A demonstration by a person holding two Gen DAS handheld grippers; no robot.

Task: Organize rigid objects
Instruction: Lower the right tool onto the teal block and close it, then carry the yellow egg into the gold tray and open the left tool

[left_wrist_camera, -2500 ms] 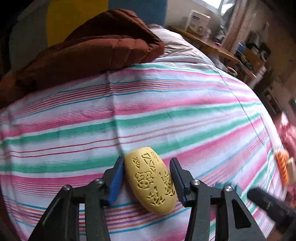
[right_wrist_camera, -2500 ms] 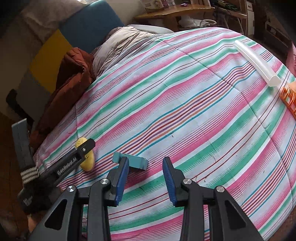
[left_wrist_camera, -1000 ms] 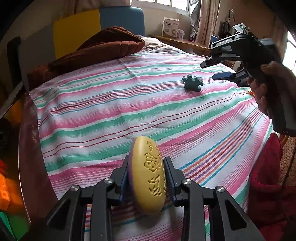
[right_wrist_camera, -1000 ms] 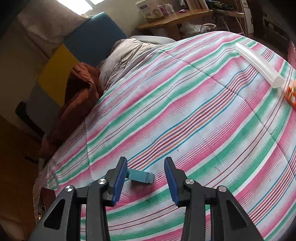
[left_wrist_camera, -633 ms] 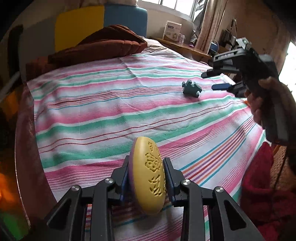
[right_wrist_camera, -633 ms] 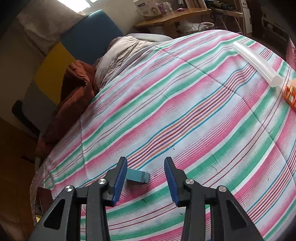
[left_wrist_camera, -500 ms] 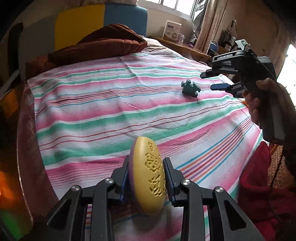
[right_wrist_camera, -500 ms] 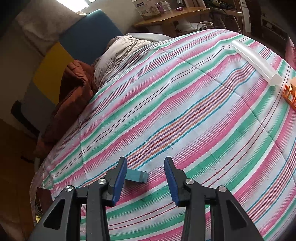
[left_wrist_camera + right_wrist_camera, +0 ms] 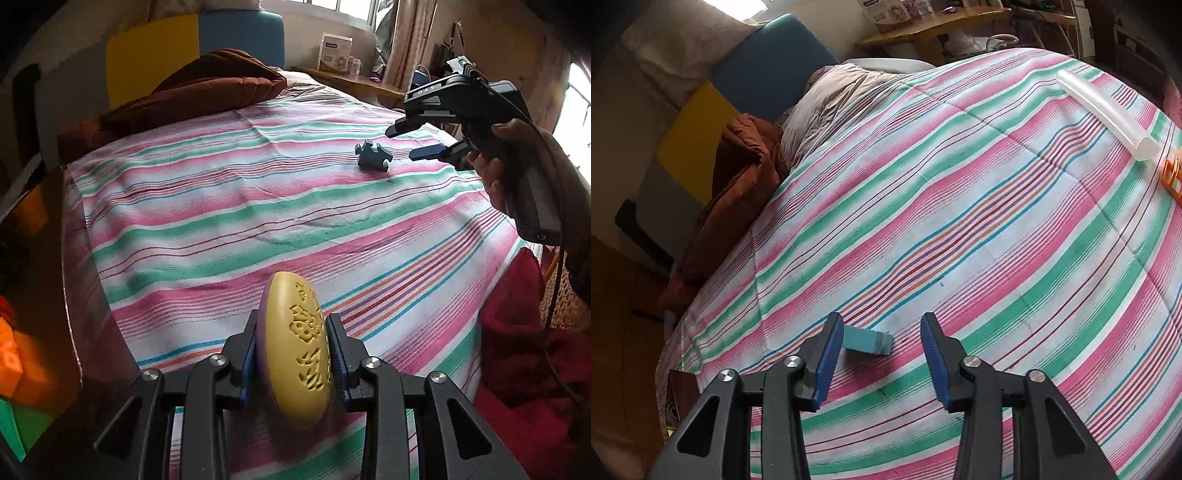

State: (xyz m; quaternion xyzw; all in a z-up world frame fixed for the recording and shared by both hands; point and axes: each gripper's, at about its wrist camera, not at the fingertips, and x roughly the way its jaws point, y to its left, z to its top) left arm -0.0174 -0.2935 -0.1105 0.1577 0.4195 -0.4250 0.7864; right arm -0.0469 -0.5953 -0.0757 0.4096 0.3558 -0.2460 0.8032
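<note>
**Yellow oval clamped in L fingers, R fingers opening over teal puzzle piece**

Yellow embossed oval, rigid, stands on edge btwn the left gripper fingers; both blue pads press its flat sides, narrow gap, firm hold. Oval is lifted above the near edge of the striped bedspread (pink/green/white stripes). Far left past the bed edge: orange and green shapes, blurred, can't ID. Brown quilt bunched at the head of the bed, yellow/blue headboard panels behind it.

Mid-right in left wrist view: teal puzzle piece lies flat on the bedspread, well apart from the oval. Right gripper hovers just beside it, held by a hand; fingers apart, nothing btwn them from this angle.

Right wrist view: right gripper jaws opening, moderately wide. Teal piece on the bedspread below, partly behind the left-side finger, closer to that finger than the other; pads don't press on it, no grip. Far right, near bed edge: clear plastic tube lying on the bedspread, orange object just beside its lower end, cut off by frame.
</note>
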